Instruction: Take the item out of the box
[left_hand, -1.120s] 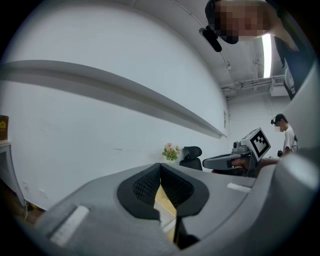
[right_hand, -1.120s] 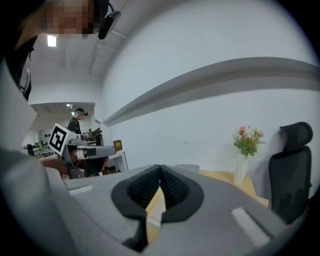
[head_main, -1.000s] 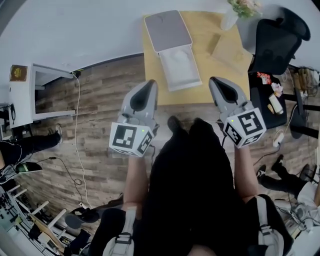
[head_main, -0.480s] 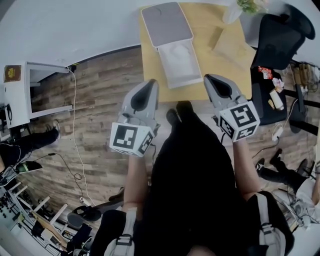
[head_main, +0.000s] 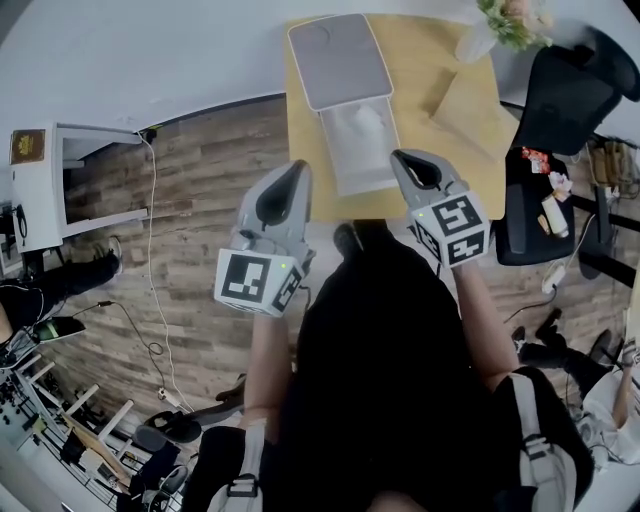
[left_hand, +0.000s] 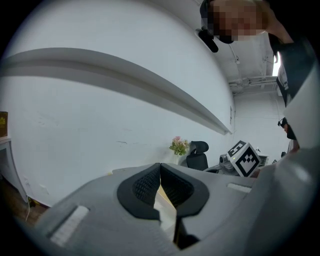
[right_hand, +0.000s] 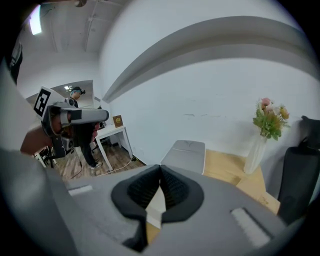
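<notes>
Though closed, right tongs (head_main: 404, 158) nearer box (head_main: 335, 62)

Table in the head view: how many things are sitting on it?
3: an open box on the left, a flat brown package beside it, a vase of flowers at the far corner.

Your left hand-held gripper (head_main: 296, 170): jaws together, nothing between. Your right hand-held gripper (head_main: 402, 158): jaws together, empty, tipped downward. 2 forearms stretched forward, side by side.

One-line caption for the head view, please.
Left gripper and right gripper, jaws shut, held by the open box at the wooden table's near edge.
</notes>
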